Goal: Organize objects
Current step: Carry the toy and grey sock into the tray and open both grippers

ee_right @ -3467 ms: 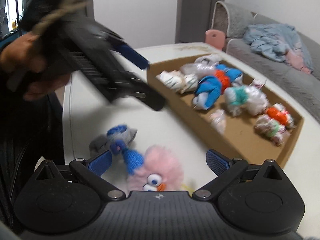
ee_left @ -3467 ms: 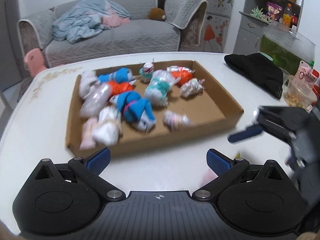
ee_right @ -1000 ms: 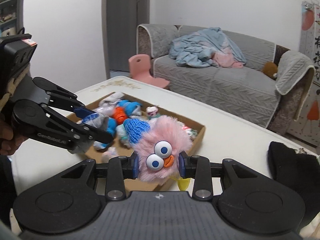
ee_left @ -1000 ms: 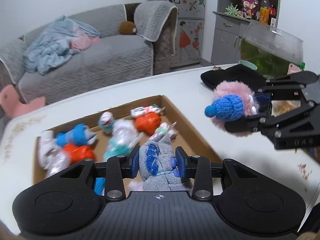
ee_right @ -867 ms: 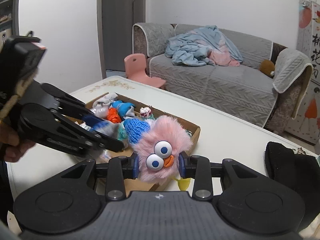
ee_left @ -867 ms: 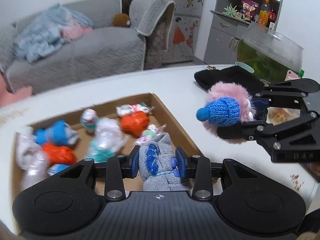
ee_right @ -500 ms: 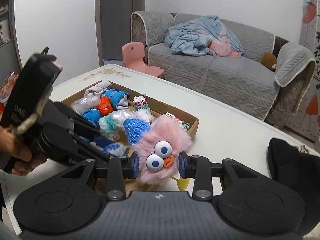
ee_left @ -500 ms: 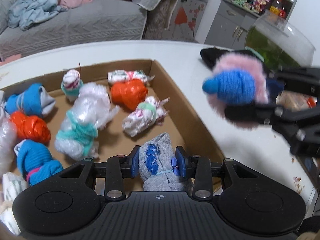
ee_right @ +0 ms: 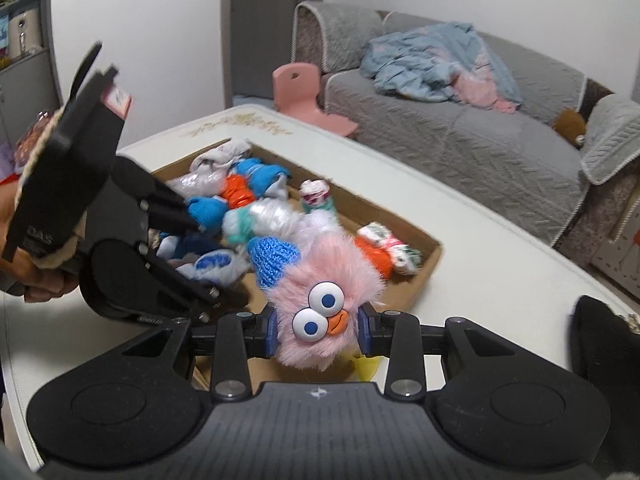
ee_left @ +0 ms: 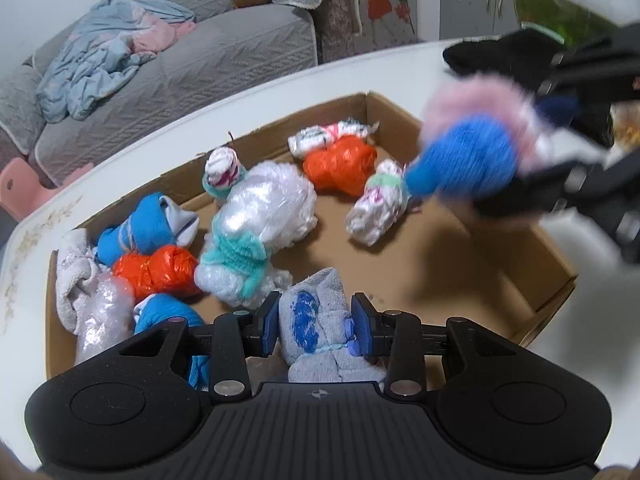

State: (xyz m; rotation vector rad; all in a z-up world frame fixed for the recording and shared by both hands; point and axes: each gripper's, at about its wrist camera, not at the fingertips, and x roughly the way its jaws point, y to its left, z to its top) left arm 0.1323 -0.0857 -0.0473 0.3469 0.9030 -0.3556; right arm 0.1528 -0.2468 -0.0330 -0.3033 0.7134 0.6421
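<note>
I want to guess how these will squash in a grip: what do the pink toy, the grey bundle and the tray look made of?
Pink toy: long fluffy plush, apparently synthetic fur, with a blue knitted hat and glossy plastic-looking eyes.
Grey bundle: soft matte fabric, likely a rolled sock, with a blue print.
Tray: plain brown corrugated cardboard, matte, with raw cut edges.

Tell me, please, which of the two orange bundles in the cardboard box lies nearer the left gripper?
The orange bundle beside the blue sock roll, at the box's left. The other orange bundle sits farther back, by the far wall, from the left gripper.
</note>
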